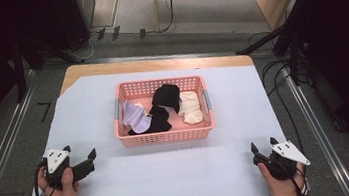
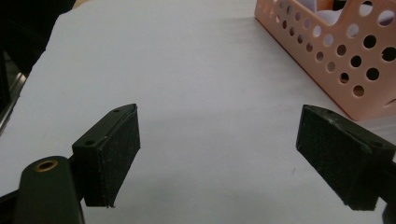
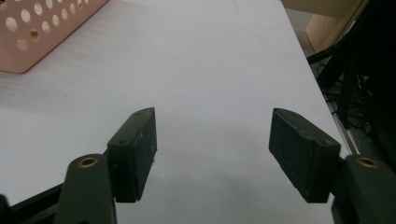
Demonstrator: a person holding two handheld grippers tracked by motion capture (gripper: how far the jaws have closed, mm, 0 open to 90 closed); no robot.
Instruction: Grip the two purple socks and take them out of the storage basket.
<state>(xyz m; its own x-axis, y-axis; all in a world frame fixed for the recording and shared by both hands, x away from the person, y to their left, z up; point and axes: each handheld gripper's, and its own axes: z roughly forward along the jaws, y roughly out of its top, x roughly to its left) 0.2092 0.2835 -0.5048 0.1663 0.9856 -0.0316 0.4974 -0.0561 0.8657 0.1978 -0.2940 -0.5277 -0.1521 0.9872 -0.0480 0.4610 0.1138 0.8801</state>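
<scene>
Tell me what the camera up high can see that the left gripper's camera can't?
High view: both hands, the right gripper, and the clothes inside the pink plastic basket: a black cloth, a pale purple cloth and a cream cloth. Left gripper view: the rough black pads up close, jaws wide apart, and the round holes in the basket's side. Both share the white table cover, the basket and the open left gripper.

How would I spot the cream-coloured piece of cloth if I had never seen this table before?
Find the pink perforated basket in the middle of the white-covered table. Three bundles of cloth lie in it side by side. The cream cloth is the one at the right end, next to the black cloth in the middle; the lavender cloth lies at the left end.
</scene>
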